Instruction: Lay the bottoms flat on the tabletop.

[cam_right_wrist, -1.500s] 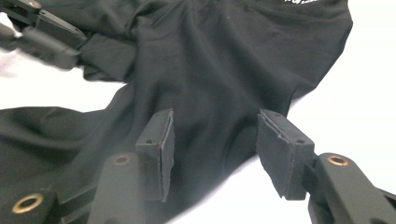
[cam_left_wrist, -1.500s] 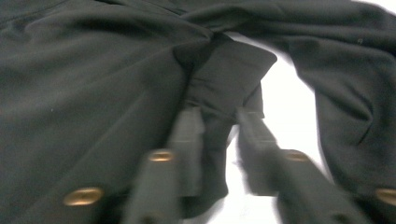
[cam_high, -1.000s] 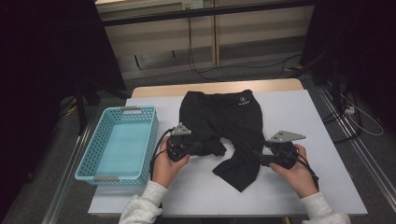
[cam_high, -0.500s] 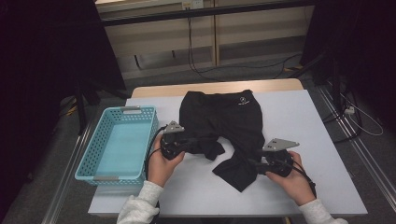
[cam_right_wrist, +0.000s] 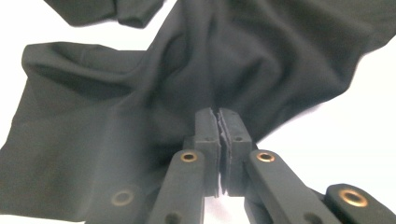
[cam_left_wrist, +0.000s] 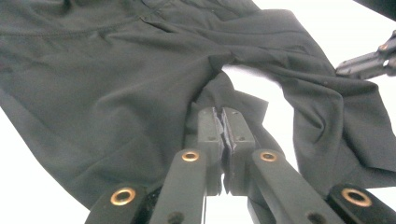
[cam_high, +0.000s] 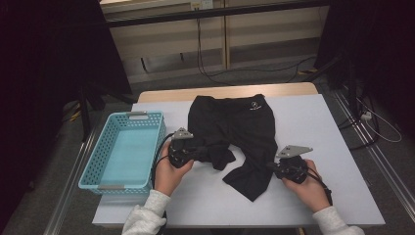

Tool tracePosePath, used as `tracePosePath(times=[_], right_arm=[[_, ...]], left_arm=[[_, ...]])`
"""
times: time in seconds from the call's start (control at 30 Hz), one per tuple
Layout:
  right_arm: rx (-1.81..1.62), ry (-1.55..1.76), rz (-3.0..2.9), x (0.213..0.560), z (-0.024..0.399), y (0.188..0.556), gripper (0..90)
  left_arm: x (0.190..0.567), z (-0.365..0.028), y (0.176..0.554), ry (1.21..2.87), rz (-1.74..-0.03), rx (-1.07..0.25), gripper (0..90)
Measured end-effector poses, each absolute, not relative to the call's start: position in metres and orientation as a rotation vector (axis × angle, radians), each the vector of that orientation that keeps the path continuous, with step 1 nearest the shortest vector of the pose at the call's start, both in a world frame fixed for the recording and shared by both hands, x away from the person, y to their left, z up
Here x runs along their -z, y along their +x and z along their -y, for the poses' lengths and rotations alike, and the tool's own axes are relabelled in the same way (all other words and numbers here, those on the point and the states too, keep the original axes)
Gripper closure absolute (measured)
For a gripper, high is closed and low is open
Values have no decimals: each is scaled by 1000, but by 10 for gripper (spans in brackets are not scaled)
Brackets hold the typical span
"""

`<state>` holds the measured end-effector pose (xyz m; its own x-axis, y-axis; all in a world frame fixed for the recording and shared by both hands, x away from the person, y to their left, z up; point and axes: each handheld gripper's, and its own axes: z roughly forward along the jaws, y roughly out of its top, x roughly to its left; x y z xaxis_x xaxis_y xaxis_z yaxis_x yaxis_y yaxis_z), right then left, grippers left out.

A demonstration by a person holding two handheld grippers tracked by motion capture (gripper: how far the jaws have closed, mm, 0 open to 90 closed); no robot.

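Observation:
A pair of black shorts lies spread on the white table, waistband at the far side. My left gripper is shut on the bunched left leg, and cloth is pinched between its pads. My right gripper sits at the outer edge of the right leg. Its jaws have just been closing and now stand together on a fold of the black cloth, pads pressed on it. The left gripper view shows the right gripper's tips at the far right.
A light blue plastic basket stands at the table's left edge, close to my left hand. Cables run across the floor beyond the table's far side. Bare white tabletop lies to the right of the shorts and along the near edge.
My right gripper's jaws have closed on the edge of the shorts' right leg, after a small shift toward it. The left gripper has kept its grip and stayed put.

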<state>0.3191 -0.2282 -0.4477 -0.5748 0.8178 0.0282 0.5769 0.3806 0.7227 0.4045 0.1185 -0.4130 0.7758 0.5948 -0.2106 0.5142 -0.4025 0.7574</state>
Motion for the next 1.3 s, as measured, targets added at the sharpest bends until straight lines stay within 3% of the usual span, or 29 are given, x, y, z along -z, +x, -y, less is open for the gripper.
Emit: tracePosePath(times=[0.23,0.43,0.57,0.67,0.83,1.13,1.3], right_arm=[[-1074,1253,-2194,429,255,317,900],[-1075,1236,-2261,441,233,320,593],[-1086,1211,-2315,446,220,321,537],[-1022,1189,-2362,454,212,322,631],[-1005,1172,-2340,455,210,324,885],[-1070,1219,-2179,429,246,325,900],[-1057,1235,-2178,432,252,327,900]], left_arm=[[409,-121,402,2068,-826,-117,871],[413,-120,401,2089,-826,-112,871],[416,-120,401,2089,-819,-104,871],[416,-119,401,2095,-820,-104,871],[418,-117,400,2100,-812,-102,871],[418,-121,401,2085,-829,-94,870],[419,-119,401,2095,-827,-91,869]])
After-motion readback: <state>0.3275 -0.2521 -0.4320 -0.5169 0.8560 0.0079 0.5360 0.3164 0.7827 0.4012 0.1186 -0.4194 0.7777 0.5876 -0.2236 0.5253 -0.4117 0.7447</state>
